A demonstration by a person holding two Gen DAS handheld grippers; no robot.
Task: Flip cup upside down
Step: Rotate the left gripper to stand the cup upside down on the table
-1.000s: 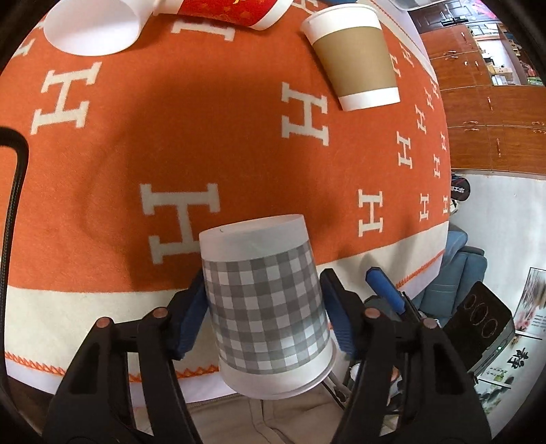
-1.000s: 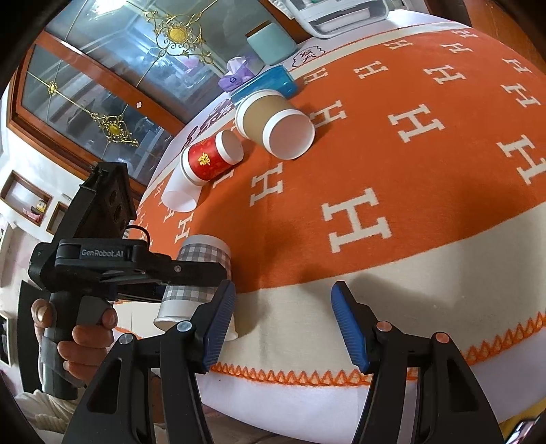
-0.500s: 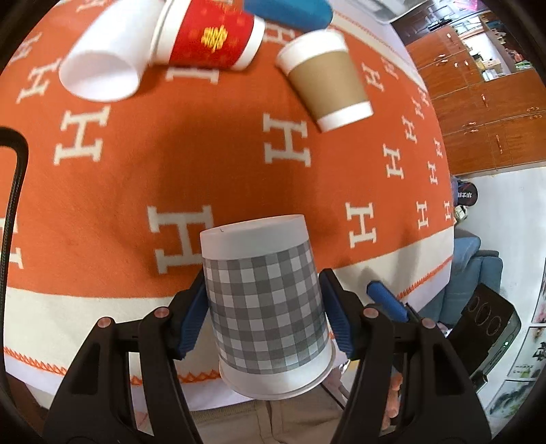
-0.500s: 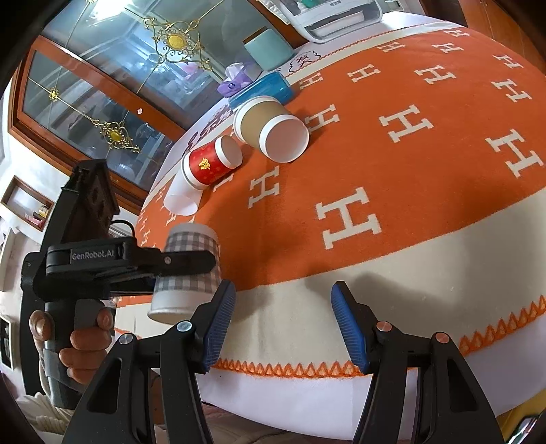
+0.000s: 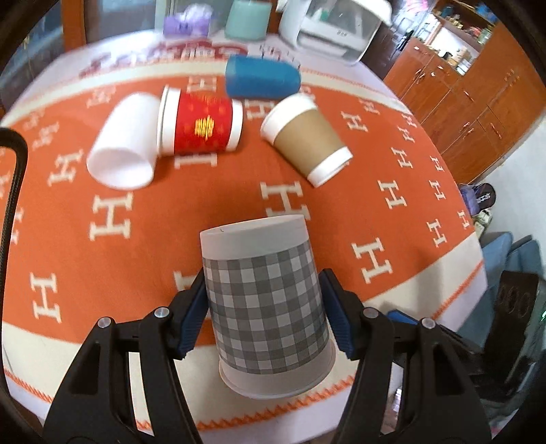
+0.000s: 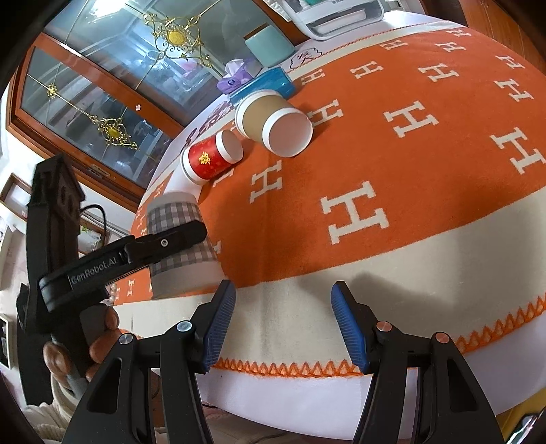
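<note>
My left gripper (image 5: 262, 316) is shut on a grey checked paper cup (image 5: 264, 300). The cup is held upside down, base up and rim down, above the near edge of the orange blanket (image 5: 136, 259). In the right wrist view the same cup (image 6: 177, 239) shows at the left, clamped by the left gripper over the table's edge. My right gripper (image 6: 283, 324) is open and empty, over the cream border at the front of the table.
Several cups lie on their sides further back: a white one (image 5: 123, 150), a red one (image 5: 201, 124), a brown one (image 5: 307, 140) and a blue one (image 5: 262, 77). A white appliance (image 5: 334, 30), a teal container (image 5: 245, 20) and a tissue box (image 5: 186, 24) stand behind.
My left gripper has lifted and tilted up with the checked cup, bringing the lying cups and the far table edge into view. The right gripper has barely moved.
</note>
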